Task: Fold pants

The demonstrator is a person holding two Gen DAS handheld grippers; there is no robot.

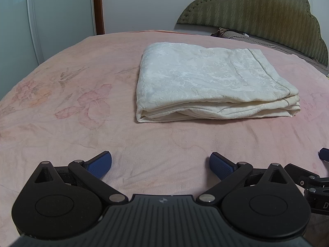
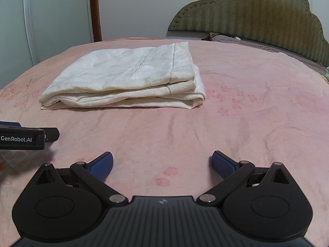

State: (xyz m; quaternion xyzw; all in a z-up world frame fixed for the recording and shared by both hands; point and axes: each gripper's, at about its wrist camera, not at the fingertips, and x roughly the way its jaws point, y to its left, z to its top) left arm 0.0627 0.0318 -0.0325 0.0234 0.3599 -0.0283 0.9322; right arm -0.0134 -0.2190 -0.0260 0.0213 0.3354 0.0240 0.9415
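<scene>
The cream-white pants (image 1: 207, 82) lie folded into a flat rectangular stack on the pink bed sheet, ahead and right of centre in the left wrist view. In the right wrist view the pants (image 2: 127, 78) lie ahead and left of centre. My left gripper (image 1: 160, 164) is open and empty, held over bare sheet short of the stack. My right gripper (image 2: 162, 163) is open and empty, also short of the stack. The right gripper shows at the right edge of the left wrist view (image 1: 312, 177); the left gripper shows at the left edge of the right wrist view (image 2: 26, 136).
The pink floral sheet (image 1: 72, 103) covers the bed. A green padded headboard (image 1: 267, 20) stands at the far right with a dark pillow (image 2: 228, 38) below it. A white wardrobe door (image 1: 57, 16) and brown wooden post stand at the far left.
</scene>
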